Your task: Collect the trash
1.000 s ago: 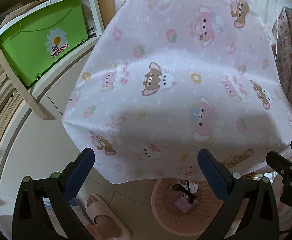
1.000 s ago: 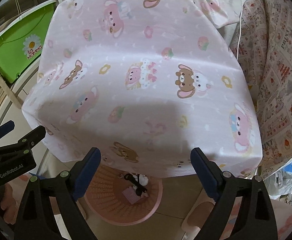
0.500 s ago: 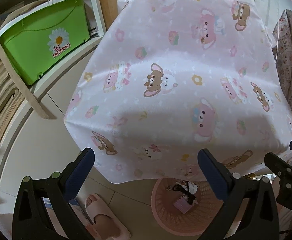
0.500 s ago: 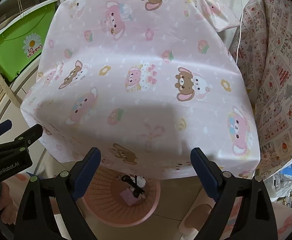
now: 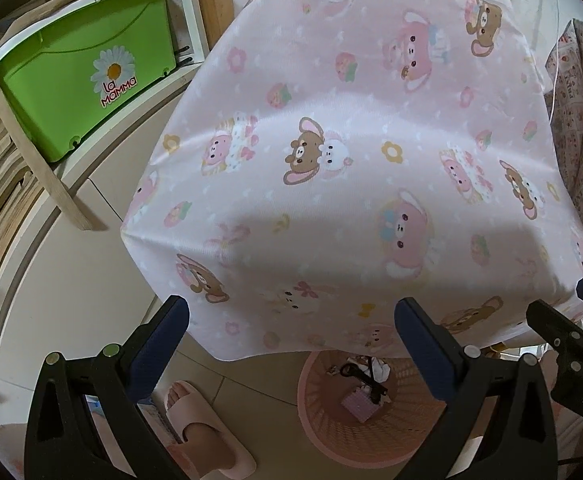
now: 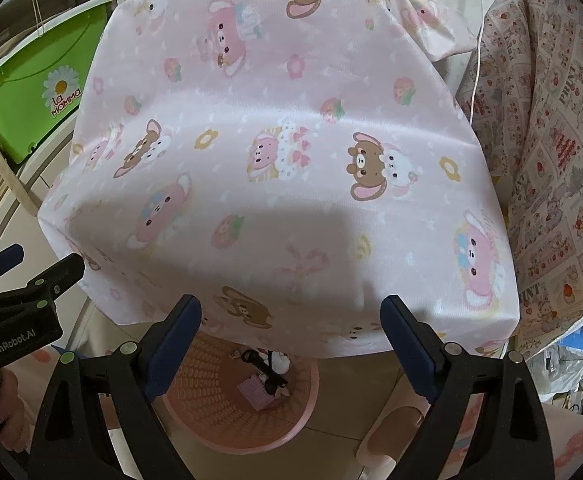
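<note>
My left tongs [image 5: 291, 344] stand apart, empty. Lower centre of frame, the basket [image 5: 323, 432] holds the trash [image 5: 365, 390]: small scraps, judged light and soft, best pinched at an edge. The table [image 6: 275, 160] shows none. My right tongs [image 6: 289, 334] likewise apart, empty.

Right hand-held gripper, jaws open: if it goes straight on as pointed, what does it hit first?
Probably the pink printed cloth over the table; the right hand-held gripper aims at its front edge. Depth unclear.
</note>
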The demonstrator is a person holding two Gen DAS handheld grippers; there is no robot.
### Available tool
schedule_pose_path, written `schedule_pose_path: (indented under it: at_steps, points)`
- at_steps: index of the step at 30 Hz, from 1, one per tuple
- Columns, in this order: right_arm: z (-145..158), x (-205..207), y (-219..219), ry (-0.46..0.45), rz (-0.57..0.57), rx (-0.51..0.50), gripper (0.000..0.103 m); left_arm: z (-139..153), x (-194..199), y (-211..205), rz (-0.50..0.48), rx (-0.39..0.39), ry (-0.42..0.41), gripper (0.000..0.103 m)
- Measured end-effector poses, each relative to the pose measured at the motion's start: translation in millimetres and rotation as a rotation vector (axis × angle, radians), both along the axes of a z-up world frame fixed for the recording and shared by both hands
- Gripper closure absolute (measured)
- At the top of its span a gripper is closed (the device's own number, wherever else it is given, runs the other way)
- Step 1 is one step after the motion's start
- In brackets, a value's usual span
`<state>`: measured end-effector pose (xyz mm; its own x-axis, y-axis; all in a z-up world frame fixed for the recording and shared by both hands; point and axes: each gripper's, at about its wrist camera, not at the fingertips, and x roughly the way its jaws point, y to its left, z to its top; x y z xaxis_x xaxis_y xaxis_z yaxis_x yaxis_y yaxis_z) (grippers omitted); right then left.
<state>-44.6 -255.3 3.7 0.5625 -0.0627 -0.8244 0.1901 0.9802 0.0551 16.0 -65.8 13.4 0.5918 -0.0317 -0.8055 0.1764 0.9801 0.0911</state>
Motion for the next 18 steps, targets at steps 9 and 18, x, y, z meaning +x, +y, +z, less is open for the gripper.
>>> schedule_pose_path:
  at_steps: [9,18]
  points:
    - [-0.2,-0.8,-1.9,-0.002,-0.006,0.016,0.011,-1.2,0.4,-0.8,-0.011,-0.009,0.008,0.001]
    - [1.5,-1.2,-3.4,-0.004,-0.021,0.02,0.011,4.3,-7.2,-8.0,-0.035,0.021,-0.045,0.001]
